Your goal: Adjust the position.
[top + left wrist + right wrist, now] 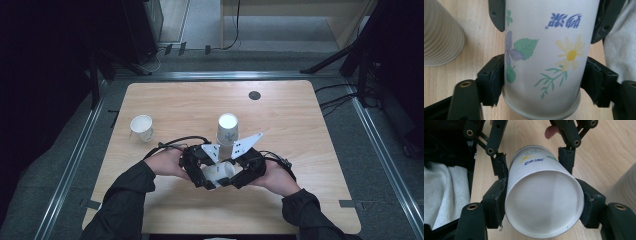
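High view: a flowered paper cup [218,171] is seen lying on its side just below frame centre, held off the wooden table [190,102] between the left gripper [200,170] and the right gripper [242,172], which face each other from either side.

Left gripper view: the cup [544,57] is seen side-on, rim toward the bottom of the frame. The near pads [495,77] stand at its flanks close to the rim; firm pressure cannot be told. The opposite gripper's jaws are seen at the upper corners, alongside the cup.

Right gripper view: the cup's underside [544,202] fills the frame centre, and the near pads [496,200] are pressed against both flanks, so a grip is recorded.

Two further cups are noted on the table: an upside-down one [228,129] just above the grippers, and an upright one [142,127] at centre left.
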